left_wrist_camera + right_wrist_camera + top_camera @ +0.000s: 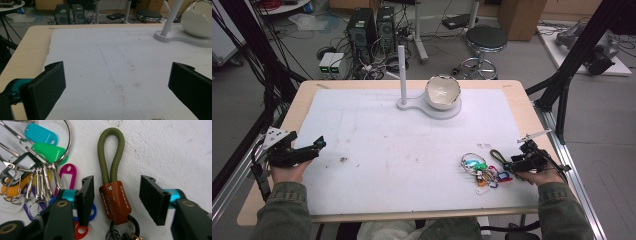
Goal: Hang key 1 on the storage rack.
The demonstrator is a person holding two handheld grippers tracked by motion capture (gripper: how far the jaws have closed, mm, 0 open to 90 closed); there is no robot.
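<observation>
Right gripper (116, 202): part open, 2 pads flanking the brown leather tab (115, 202), not yet pressing.
Strap loop (111, 152): olive cord, running straight ahead from the tab.
Key ring bundle (37, 170): beside one jaw; keep clear.
Advice: centre on tab, squeeze squarely, lift slowly.
Left gripper (314, 147): wide open, idle over bench (302, 100).
</observation>
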